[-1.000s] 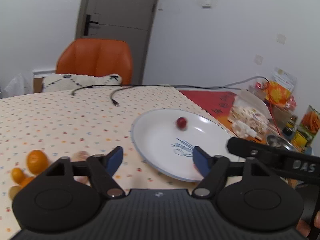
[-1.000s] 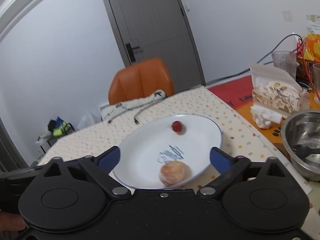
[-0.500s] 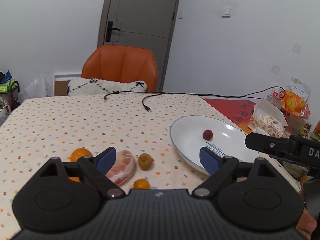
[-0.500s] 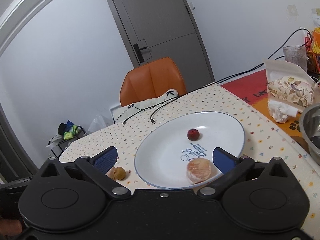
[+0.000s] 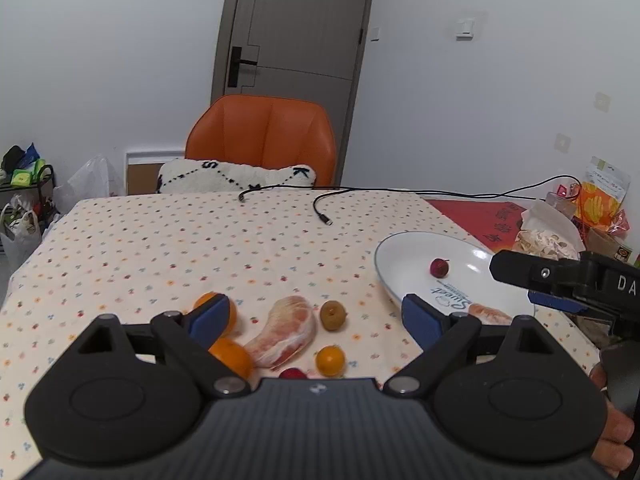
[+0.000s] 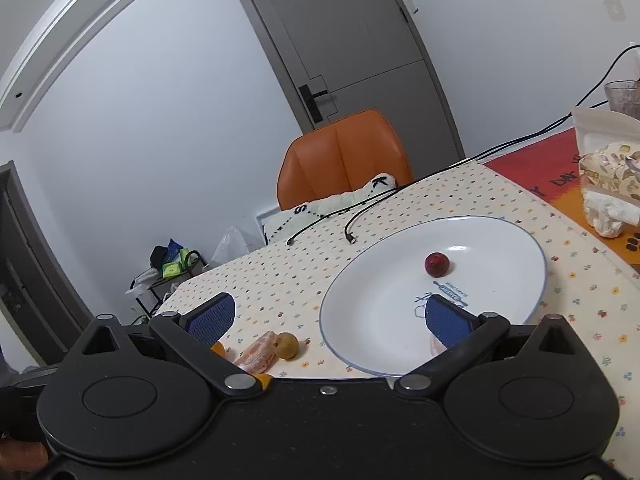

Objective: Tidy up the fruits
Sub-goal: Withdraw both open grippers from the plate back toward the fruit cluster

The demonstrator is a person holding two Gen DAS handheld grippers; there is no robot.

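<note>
A white plate (image 5: 404, 258) (image 6: 380, 300) on the dotted tablecloth holds a small red fruit (image 5: 439, 267) (image 6: 436, 263) and a peeled pink citrus piece (image 5: 490, 312), mostly hidden behind a finger in the right wrist view. Left of the plate lie a peeled grapefruit segment (image 5: 286, 332) (image 6: 258, 354), a brown round fruit (image 5: 333, 315) (image 6: 287, 345), a small orange fruit (image 5: 330, 360), two oranges (image 5: 232, 356) and a red fruit (image 5: 293, 373) at the gripper's edge. My left gripper (image 5: 316, 318) is open above these loose fruits. My right gripper (image 6: 330, 316) is open over the plate's near rim.
Black cables (image 5: 328, 208) cross the far table. An orange chair (image 5: 262, 136) with a white cushion stands behind. Snack bags, a tissue-wrapped package (image 6: 608, 184) and a red mat sit at the right. Bags clutter the floor at left.
Both grippers pulled back and swung left, bringing the loose fruits into view. The citrus piece on the plate is now mostly hidden behind my right finger.
</note>
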